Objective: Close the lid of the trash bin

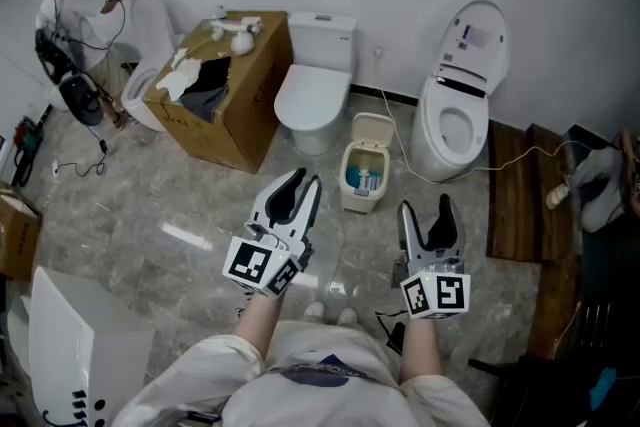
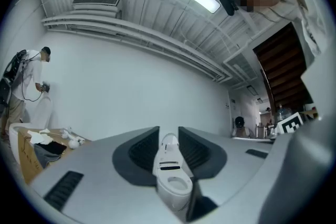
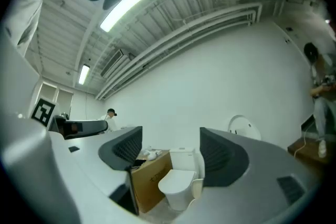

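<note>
Stone floor (image 1: 200, 200) is occupied by the open-lidded trash bin (image 1: 356, 203); left gripper (image 1: 306, 179) is held narrowly parted, right gripper (image 1: 425, 207) wide, both empty.

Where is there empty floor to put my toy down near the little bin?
The widest bare patch is the marble floor in front of the cardboard box. There is a smaller bare one just in front of the trash bin. It is crowded between the bin and the open toilet, where a cable runs.

Stone floor (image 1: 180, 205) holds trash bin (image 1: 372, 127), cardboard box (image 1: 262, 95), closed toilet (image 1: 312, 93).
</note>
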The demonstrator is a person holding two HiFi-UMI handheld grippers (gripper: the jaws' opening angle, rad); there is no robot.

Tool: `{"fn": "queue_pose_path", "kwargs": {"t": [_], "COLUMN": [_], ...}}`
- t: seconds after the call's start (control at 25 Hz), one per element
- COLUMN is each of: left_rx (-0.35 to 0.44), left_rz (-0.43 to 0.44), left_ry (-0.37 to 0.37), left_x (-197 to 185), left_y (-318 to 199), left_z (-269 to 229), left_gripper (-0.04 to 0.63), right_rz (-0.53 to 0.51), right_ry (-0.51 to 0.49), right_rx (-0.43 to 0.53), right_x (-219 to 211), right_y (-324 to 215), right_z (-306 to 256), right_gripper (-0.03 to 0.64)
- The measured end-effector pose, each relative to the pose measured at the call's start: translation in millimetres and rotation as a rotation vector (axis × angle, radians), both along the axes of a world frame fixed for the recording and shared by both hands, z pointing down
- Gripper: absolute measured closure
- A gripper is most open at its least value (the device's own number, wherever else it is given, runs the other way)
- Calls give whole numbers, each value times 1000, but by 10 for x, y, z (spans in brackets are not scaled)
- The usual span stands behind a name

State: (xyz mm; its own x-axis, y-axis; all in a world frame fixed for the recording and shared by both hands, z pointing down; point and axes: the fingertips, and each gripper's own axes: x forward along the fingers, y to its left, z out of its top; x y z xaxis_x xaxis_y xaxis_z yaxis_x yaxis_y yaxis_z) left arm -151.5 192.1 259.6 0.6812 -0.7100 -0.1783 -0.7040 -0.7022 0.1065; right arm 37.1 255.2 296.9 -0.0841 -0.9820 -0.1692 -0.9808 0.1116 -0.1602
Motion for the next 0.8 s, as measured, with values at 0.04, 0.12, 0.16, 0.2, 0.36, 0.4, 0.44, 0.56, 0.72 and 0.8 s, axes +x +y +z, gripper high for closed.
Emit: {"fn": "queue_pose_path", "kwargs": {"t": [0.04,0.12,0.16,0.2,0.36,0.4,0.44,0.56,0.72,0.8], "left_rx": [3,3,3,4,4,6,11,26,29,42], "left_rz": [-1,-8,-12,-16,-18,-22,-28,-55,-84,-104], "left_ry": [5,10,11,13,41,41,35,22,24,11], "left_x": [-2,-17,-31,-49,-136,-153,-162,-155,-117,-88], "left_y": [-4,-34,-48,-59,-85,-91,-95,-84,-20,3], "left_z": [-21,-37,-42,-50,-106,-122,-139,-201,-246,-251], "left_gripper": [463,320,292,281,268,268,268,268,268,268], "right_rz": [-6,17,32,45,59,55,49,35,27,13], "right_ry": [-18,-12,-6,-8,-25,-21,-18,-11,-19,-21], "right_rx": [-1,0,0,0,-5,-7,-7,-6,-14,-16], "right_x": [39,139,192,243,371,390,414,523,692,760], "right_y": [-5,-8,-2,10,83,102,123,181,212,200], "right_z": [2,-19,-32,-40,-51,-53,-57,-67,-42,-20], "right_gripper": [261,178,148,137,132,132,133,133,137,142]}}
